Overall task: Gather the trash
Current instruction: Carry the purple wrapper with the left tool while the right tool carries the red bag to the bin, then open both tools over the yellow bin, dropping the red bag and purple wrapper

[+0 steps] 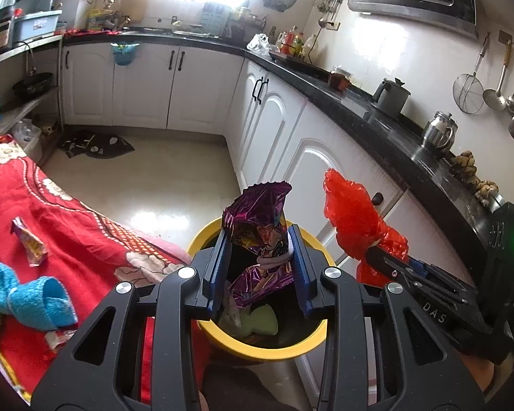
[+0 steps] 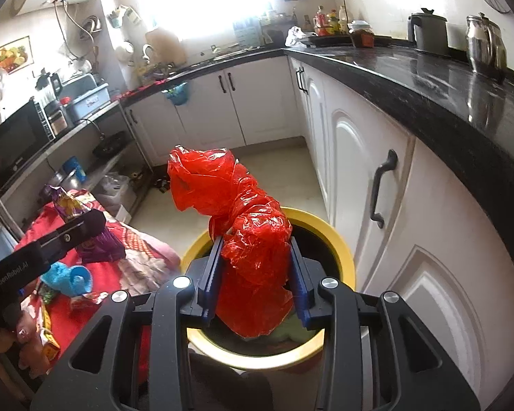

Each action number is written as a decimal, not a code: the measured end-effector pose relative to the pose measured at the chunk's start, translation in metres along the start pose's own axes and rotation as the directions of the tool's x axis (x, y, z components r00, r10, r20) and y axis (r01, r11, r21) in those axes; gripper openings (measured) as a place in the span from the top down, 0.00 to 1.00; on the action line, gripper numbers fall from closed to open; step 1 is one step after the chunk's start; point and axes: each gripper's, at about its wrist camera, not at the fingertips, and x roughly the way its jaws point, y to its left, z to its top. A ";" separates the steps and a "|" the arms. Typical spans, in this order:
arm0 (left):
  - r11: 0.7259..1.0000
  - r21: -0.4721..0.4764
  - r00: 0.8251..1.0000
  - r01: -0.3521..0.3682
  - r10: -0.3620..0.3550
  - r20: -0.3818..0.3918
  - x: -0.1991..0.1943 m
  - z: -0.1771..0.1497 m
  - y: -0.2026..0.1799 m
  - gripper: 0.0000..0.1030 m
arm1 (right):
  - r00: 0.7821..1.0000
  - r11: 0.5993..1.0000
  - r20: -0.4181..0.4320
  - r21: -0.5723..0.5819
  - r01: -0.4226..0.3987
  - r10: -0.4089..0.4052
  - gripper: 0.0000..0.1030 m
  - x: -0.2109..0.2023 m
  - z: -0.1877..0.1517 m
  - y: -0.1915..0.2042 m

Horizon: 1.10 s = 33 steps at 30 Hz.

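Note:
My left gripper is shut on a crumpled purple foil snack wrapper and holds it over the yellow-rimmed trash bin. My right gripper is shut on a crumpled red plastic bag, held over the same bin. The red bag and the right gripper also show at the right of the left wrist view. The left gripper with the purple wrapper shows at the left of the right wrist view. Some trash lies inside the bin.
A table with a red patterned cloth stands left of the bin, with a small wrapper, a blue towel and other wrappers. White cabinets under a black counter run along the right.

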 end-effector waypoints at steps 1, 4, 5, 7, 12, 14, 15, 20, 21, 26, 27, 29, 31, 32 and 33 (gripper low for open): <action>1.000 0.001 1.000 0.000 0.000 -0.004 0.004 0.000 0.000 0.74 | 1.000 1.000 -0.002 0.002 0.005 -0.005 0.66 0.001 -0.001 0.000; 1.000 0.004 1.000 0.005 -0.005 -0.016 0.012 0.001 -0.001 0.74 | 1.000 1.000 -0.019 0.005 0.022 -0.022 0.66 0.009 -0.004 -0.003; 1.000 0.005 1.000 0.006 -0.006 -0.022 0.016 0.001 -0.002 0.74 | 0.999 1.000 -0.024 0.005 0.026 -0.026 0.66 0.012 -0.005 -0.004; 1.000 0.005 0.999 0.010 -0.009 -0.033 0.021 0.000 -0.002 0.74 | 0.999 1.000 -0.033 0.008 0.030 -0.030 0.66 0.016 -0.006 -0.006; 1.000 0.005 0.998 0.015 -0.015 -0.057 0.035 -0.001 -0.003 0.73 | 0.997 0.999 -0.056 0.013 0.047 -0.046 0.65 0.025 -0.011 -0.010; 1.000 0.004 0.997 0.016 -0.015 -0.069 0.041 -0.002 -0.003 0.73 | 0.996 0.999 -0.068 0.014 0.053 -0.052 0.65 0.030 -0.013 -0.011; 1.000 0.003 0.997 0.015 -0.015 -0.074 0.043 -0.003 -0.002 0.73 | 0.996 0.998 -0.074 0.016 0.053 -0.052 0.65 0.032 -0.014 -0.012; 1.000 -0.002 0.996 0.020 -0.020 -0.089 0.052 -0.003 -0.001 0.73 | 0.994 0.998 -0.101 0.015 0.055 -0.053 0.64 0.043 -0.017 -0.011; 1.000 -0.002 0.995 0.018 -0.019 -0.093 0.053 -0.003 0.000 0.73 | 0.993 0.998 -0.104 0.013 0.056 -0.054 0.64 0.045 -0.018 -0.011; 1.000 -0.010 0.994 0.014 -0.015 -0.112 0.062 -0.001 0.003 0.72 | 0.990 0.998 -0.132 0.012 0.056 -0.054 0.63 0.055 -0.021 -0.010; 1.000 -0.012 0.993 0.014 -0.015 -0.114 0.062 -0.001 0.004 0.71 | 0.989 0.998 -0.135 0.012 0.055 -0.053 0.62 0.056 -0.020 -0.010; 1.000 -0.014 0.993 0.011 -0.012 -0.115 0.064 0.000 0.005 0.71 | 0.989 0.998 -0.140 0.011 0.054 -0.052 0.62 0.059 -0.018 -0.011; 1.000 -0.021 0.993 0.009 -0.011 -0.117 0.065 0.001 0.008 0.70 | 0.988 0.998 -0.142 0.008 0.057 -0.055 0.60 0.060 -0.018 -0.011; 1.000 -0.023 0.993 0.008 -0.011 -0.117 0.066 0.001 0.008 0.70 | 0.988 0.998 -0.144 0.009 0.057 -0.055 0.60 0.061 -0.018 -0.012; 1.000 -0.026 0.993 0.008 -0.011 -0.118 0.067 0.002 0.008 0.70 | 0.988 0.998 -0.145 0.008 0.056 -0.054 0.57 0.061 -0.018 -0.012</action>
